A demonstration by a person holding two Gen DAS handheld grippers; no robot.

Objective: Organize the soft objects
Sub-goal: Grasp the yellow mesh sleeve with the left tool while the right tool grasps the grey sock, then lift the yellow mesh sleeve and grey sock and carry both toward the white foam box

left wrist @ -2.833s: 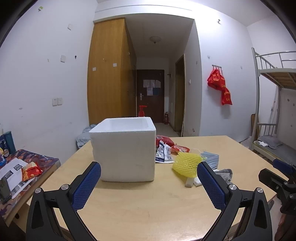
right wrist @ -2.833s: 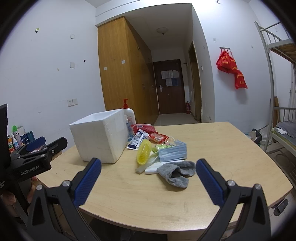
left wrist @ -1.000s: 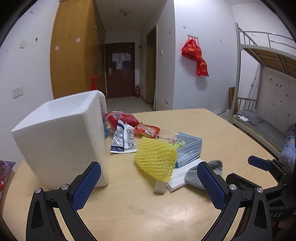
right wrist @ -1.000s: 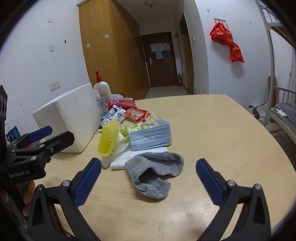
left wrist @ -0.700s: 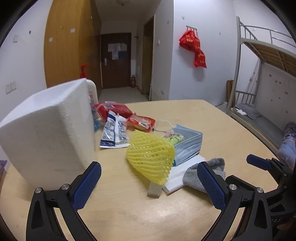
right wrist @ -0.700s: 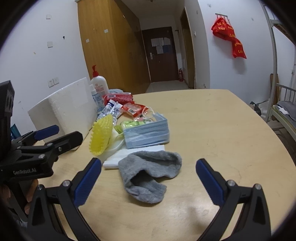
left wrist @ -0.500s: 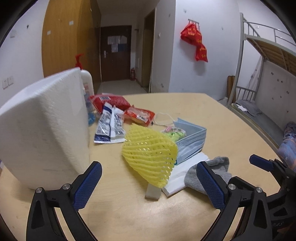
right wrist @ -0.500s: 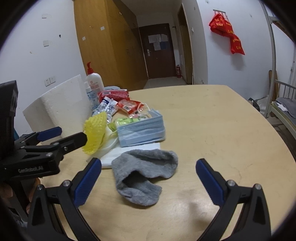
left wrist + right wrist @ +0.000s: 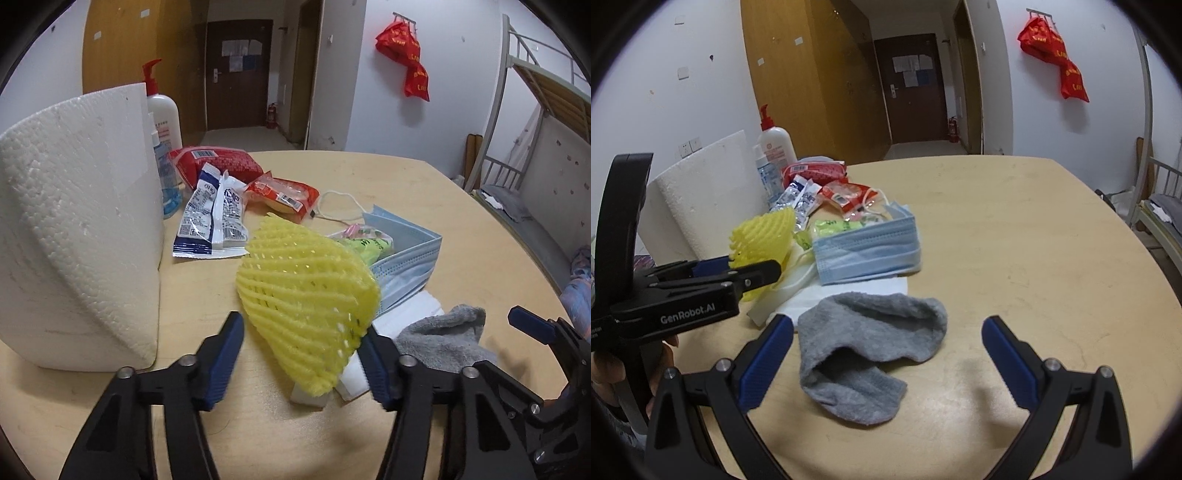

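At centre frame the left gripper (image 9: 301,363) brackets the yellow foam net (image 9: 306,302), jaws partly closed but not clamped, while the right gripper (image 9: 886,354), jaws wide, frames the grey sock (image 9: 866,350) low centre, likely for boxing.

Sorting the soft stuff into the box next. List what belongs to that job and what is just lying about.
Job:
yellow foam net, between the left gripper fingers
grey sock, before the right gripper
blue face masks
white foam box

Lying about:
snack packets
lotion bottle
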